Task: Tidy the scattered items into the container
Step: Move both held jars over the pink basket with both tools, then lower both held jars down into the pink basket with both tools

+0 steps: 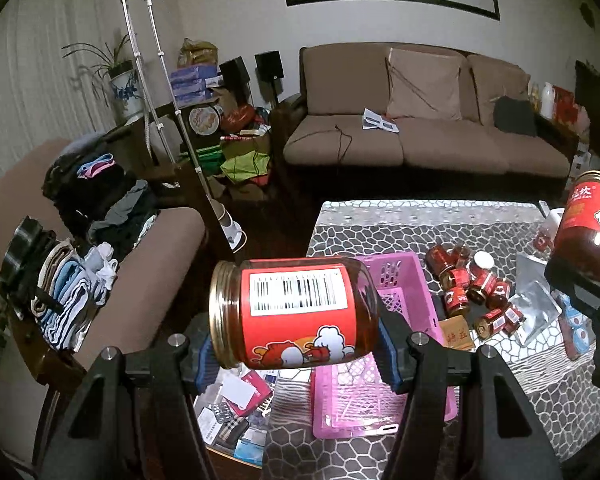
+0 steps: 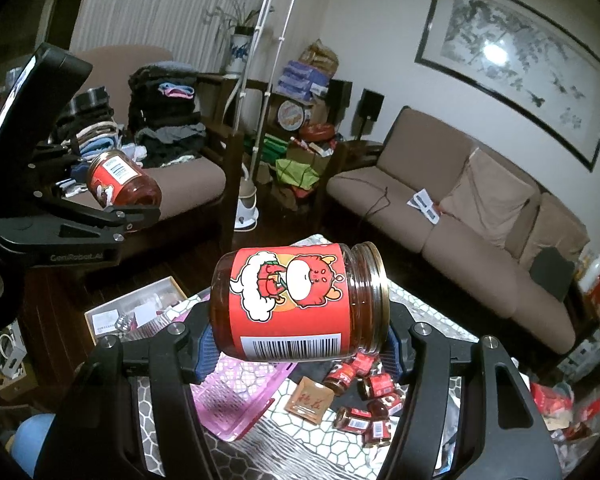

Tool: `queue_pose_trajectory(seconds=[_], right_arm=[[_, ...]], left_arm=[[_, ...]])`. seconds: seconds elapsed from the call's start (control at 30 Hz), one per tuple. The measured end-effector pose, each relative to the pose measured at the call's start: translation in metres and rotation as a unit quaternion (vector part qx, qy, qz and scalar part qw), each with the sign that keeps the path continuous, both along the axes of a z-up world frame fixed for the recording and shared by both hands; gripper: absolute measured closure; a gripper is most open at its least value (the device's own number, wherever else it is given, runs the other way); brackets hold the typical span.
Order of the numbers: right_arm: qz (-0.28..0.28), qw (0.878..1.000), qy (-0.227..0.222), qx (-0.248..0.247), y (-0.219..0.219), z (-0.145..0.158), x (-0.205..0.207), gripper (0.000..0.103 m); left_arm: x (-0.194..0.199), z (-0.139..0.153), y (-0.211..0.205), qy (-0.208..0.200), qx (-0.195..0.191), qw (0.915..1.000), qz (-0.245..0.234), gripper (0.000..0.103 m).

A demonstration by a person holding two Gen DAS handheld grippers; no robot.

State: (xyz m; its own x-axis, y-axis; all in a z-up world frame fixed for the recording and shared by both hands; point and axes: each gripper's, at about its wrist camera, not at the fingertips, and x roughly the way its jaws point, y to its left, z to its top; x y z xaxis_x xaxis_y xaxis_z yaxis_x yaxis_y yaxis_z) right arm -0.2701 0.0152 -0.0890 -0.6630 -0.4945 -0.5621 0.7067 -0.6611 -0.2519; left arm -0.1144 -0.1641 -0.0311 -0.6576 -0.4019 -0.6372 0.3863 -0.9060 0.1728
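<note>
the pink plastic lattice basket (image 1: 384,380) on the grey pebble-patterned tablecloth (image 1: 540,392) shows only bare lattice floor in the part left visible, so by my judgement little or nothing has gone in yet. at about three o'clock from the basket a heap of small red-labelled glass jars with gold lids (image 1: 476,292) lies scattered, with a flat brown packet bearing printed characters (image 1: 458,334) between heap and basket and a silver foil pouch (image 1: 536,300) beyond the heap at three o'clock. all of that is left to gather.

two larger jars are in the air. the left gripper (image 1: 296,354) is clamped on a big red-labelled glass jar with a barcode facing up (image 1: 296,316); the jar lies sideways, gold threaded mouth toward nine o'clock, blue pads pressing its two ends, directly above the basket's near half. the right gripper (image 2: 298,350) likewise grips a second big red-labelled jar with a cartoon print (image 2: 300,304), also on its side, mouth toward three o'clock, hanging over the basket's three o'clock edge.

both grippers tilt forward and downward toward the table. in the right wrist view the left gripper sits at about ten o'clock, its jar held level; in the left wrist view the right one is at three o'clock, near but apart. lowering and releasing into the basket looks like the step in hand.
</note>
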Motion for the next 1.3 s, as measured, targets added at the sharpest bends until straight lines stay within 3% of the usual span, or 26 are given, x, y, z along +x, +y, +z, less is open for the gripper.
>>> queue_pose_trajectory(seconds=[0.73, 1.3], right_arm=[[0.003, 0.998, -0.053, 0.039, -0.021, -0.062, -0.065, 0.043], [0.011, 0.995, -0.071, 0.072, -0.044, -0.098, -0.095, 0.043]], left_arm=[[-0.047, -0.052, -0.023, -0.055, 0.009, 0.9984, 0.000, 0.041], [-0.077, -0.084, -0.040, -0.076, 0.008, 0.9970, 0.004, 0.041]])
